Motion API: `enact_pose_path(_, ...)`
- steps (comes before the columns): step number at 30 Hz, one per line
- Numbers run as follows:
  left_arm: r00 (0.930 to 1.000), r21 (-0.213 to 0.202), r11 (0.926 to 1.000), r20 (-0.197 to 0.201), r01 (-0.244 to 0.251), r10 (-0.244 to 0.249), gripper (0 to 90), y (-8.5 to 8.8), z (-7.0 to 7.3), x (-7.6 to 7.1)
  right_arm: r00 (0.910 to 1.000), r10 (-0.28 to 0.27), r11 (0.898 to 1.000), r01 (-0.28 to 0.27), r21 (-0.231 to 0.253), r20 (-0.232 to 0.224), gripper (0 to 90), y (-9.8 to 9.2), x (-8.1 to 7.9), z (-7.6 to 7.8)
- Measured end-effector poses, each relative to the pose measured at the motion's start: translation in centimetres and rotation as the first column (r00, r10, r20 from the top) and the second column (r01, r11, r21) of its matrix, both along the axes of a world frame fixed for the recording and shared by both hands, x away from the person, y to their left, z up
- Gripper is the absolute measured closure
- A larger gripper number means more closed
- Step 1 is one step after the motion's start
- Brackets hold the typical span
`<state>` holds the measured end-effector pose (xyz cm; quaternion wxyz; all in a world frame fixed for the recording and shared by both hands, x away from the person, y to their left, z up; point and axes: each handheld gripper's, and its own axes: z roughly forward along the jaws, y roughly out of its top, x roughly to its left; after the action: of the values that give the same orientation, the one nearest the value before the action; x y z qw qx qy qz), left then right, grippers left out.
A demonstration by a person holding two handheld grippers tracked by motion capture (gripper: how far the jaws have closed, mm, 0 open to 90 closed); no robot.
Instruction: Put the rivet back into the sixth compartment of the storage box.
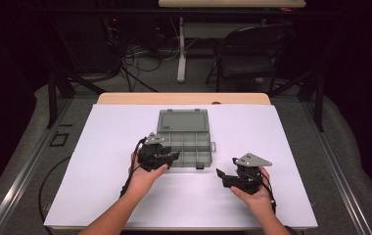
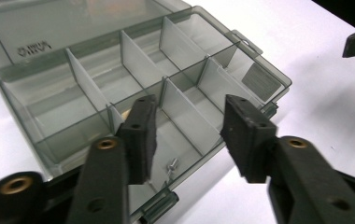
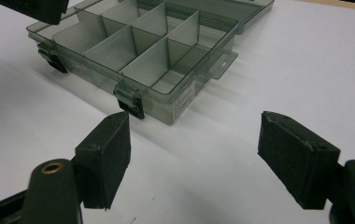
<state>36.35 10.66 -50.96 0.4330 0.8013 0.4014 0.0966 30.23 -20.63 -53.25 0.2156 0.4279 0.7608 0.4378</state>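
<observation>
Left gripper view: small screw in organizer box half hidden behind left gripper fingers, open, empty.

The high view is looking forward and down from above the person's near side, taking in the whole white table. The left gripper view is sitting close over the open compartment box, aiming along its jaws. The right gripper view is facing that box from farther right, sharing it.
</observation>
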Motion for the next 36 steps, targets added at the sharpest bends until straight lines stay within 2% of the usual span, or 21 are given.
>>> enact_pose_path(5, 0.9997, 0.004, 1.0000, 0.024, 0.000, 0.000, 44.6, 0.9, 0.2, -0.4, 1.0000, 0.005, 1.000, -0.005, -0.009, -0.002, 25.1, 0.2, 0.0, -0.1)
enact_pose_path(10, 0.9999, 0.011, 0.9999, 0.013, -0.009, 0.009, 41.4, 1.9, 0.0, -0.9, 0.9998, 0.019, 1.000, -0.019, -0.014, -0.005, 25.0, 0.3, 0.0, 0.0)
enact_pose_path(13, 0.9998, -0.010, 0.9998, 0.008, -0.018, 0.018, 39.8, 2.7, -0.2, -1.3, 0.9997, 0.021, 1.000, -0.021, -0.014, -0.012, 24.7, 0.4, 0.0, -0.1)
enact_pose_path(16, 0.9999, -0.020, 0.9997, 0.009, -0.014, 0.015, 39.8, 3.3, -0.2, -1.5, 0.9998, 0.019, 1.000, -0.020, -0.015, -0.009, 24.5, 0.3, -0.1, 0.0)
enact_pose_path(19, 0.9998, -0.013, 0.9997, 0.010, -0.019, 0.019, 39.8, 3.9, -0.2, -1.6, 0.9998, 0.008, 1.000, -0.008, -0.008, -0.015, 24.2, 0.3, -0.2, 0.1)
enact_pose_path(21, 0.9994, -0.015, 0.9993, 0.008, -0.034, 0.034, 39.8, 4.2, -0.1, -1.7, 0.9999, 0.002, 1.000, -0.002, -0.011, -0.011, 23.0, 0.2, -0.2, 0.2)
enact_pose_path(25, 0.9989, -0.021, 0.9994, 0.037, -0.028, 0.029, 40.6, 4.7, -0.2, -2.2, 1.0000, 0.003, 1.000, -0.003, -0.009, -0.003, 19.8, 0.1, -0.4, 0.5)
enact_pose_path(29, 0.9989, -0.027, 0.9993, 0.037, -0.028, 0.029, 40.5, 5.1, -0.1, -2.5, 0.9999, 0.013, 1.000, -0.013, -0.002, -0.001, 17.2, 0.3, -0.8, 0.8)
enact_pose_path(32, 0.9983, -0.007, 0.9996, 0.051, -0.028, 0.028, 40.1, 5.2, -0.1, -2.8, 0.9993, 0.036, 0.999, -0.035, -0.027, 0.014, 16.5, 0.7, -1.0, 1.2)
enact_pose_path(36, 0.9987, -0.005, 0.9991, 0.028, -0.043, 0.043, 38.2, 5.4, -0.2, -2.7, 0.9991, 0.038, 0.998, -0.037, -0.049, 0.016, 19.8, 1.2, -1.2, 1.4)
